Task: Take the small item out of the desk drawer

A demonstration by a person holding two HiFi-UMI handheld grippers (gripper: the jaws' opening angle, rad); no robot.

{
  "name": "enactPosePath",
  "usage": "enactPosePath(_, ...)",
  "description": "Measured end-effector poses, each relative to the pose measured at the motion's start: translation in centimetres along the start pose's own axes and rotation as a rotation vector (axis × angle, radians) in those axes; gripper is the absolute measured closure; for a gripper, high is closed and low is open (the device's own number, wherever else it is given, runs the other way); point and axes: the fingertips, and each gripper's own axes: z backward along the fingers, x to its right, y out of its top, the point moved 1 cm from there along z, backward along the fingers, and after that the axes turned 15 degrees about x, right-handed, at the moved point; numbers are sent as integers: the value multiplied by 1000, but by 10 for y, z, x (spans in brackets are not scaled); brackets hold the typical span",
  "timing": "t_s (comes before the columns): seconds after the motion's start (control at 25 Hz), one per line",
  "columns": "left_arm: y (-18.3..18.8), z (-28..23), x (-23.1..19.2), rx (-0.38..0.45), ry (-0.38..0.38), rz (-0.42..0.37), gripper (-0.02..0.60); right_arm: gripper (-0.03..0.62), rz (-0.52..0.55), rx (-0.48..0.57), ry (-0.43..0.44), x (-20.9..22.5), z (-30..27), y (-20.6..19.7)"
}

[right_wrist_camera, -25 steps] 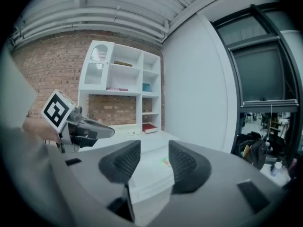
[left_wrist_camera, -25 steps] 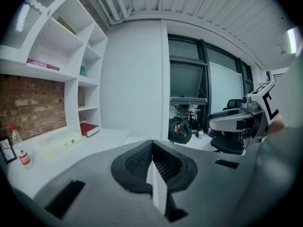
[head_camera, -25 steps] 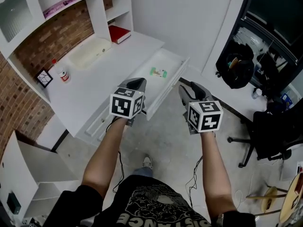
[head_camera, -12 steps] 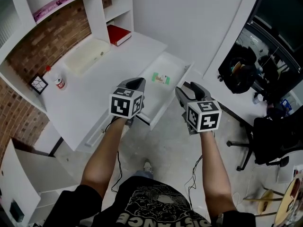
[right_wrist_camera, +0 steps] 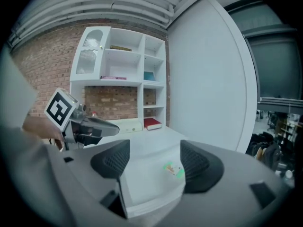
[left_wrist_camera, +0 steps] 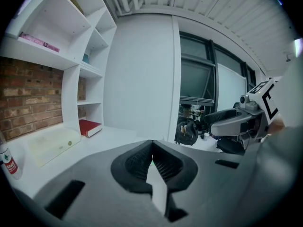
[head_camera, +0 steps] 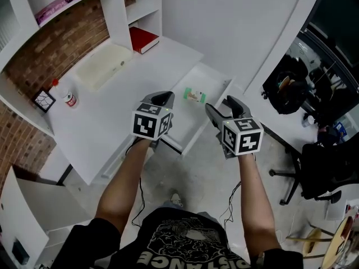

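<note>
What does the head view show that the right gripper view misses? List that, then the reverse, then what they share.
Head view only: the person's black T-shirt and a shoe on the floor.
Right gripper view only: the arched cabinet door and the ceiling.
Both: the open drawer, the small green item lying in it, the red book and the left hand-held gripper.
</note>
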Motion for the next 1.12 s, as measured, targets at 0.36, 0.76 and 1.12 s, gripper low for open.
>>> enactPosePath(0.36, -4, -19, -12, 3, -1, -23, 577, 238, 26, -5, 20, 8, -23, -9)
enactPosePath(0.76, -21, -49, -36, 27, 38, -35, 577, 201, 46, -8, 96, 17, -74, -31)
enactPosePath(1.12, -36, -99, -65, -17, 130, -43, 577, 194, 32, -45, 230, 48, -141, -51)
